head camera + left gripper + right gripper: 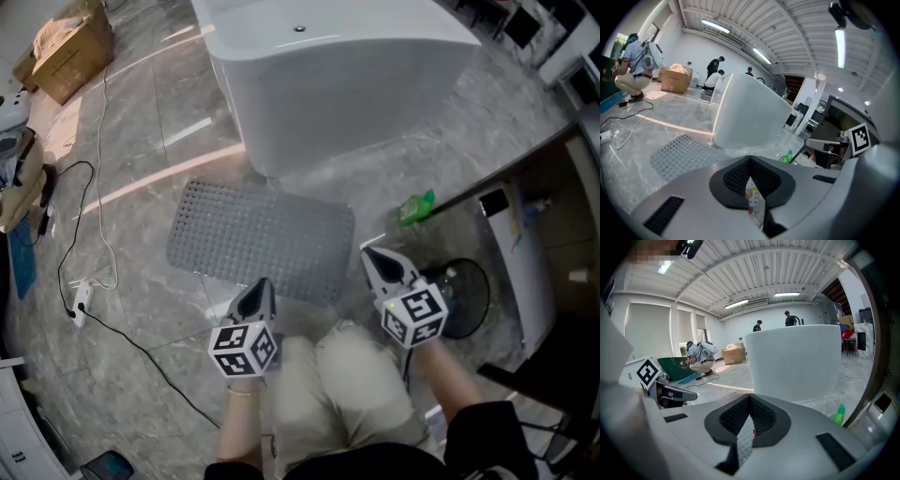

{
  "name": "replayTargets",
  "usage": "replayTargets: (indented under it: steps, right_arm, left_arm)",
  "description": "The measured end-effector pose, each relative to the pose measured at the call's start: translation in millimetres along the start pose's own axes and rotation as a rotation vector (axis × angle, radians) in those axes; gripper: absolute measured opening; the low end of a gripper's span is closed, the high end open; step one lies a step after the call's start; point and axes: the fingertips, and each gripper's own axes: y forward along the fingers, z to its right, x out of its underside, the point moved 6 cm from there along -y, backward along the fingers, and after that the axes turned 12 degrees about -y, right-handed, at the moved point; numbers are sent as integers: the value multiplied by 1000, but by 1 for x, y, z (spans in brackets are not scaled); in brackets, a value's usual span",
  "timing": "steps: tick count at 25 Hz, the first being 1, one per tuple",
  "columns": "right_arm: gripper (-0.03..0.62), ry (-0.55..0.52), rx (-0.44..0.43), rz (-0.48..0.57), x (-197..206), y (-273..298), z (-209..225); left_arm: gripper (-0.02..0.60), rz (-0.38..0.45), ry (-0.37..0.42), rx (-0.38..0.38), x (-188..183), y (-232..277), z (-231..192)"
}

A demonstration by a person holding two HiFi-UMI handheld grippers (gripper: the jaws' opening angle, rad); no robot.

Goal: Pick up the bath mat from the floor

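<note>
My left gripper (pixel 261 286) and right gripper (pixel 375 258) both have their fingers pressed together and empty, just short of the bath mat (pixel 258 234) lying flat mid-frame. If I don't open them, I'd likely only shove its near edge. The cardboard box (pixel 75 56) at upper left seems to hold crumpled paper.

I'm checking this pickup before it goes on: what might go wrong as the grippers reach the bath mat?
1. The bath mat lies flat on the floor, and the left gripper and right gripper both have jaws together; unopened, they would likely skid over its edge.
2. The green bottle stands close to the mat's right end, near the right gripper, and might get knocked over.
</note>
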Motion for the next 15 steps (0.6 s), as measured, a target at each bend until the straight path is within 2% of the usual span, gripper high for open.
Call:
replayTargets:
  steps: [5,15]
  right_arm:
    - [11,4,25,-10,45,22,1]
    - [11,18,42,-25,114,49,-3]
  left_arm:
    - [0,6,42,30,14,29,-21]
    - [0,-19,44,32,52,78,-64]
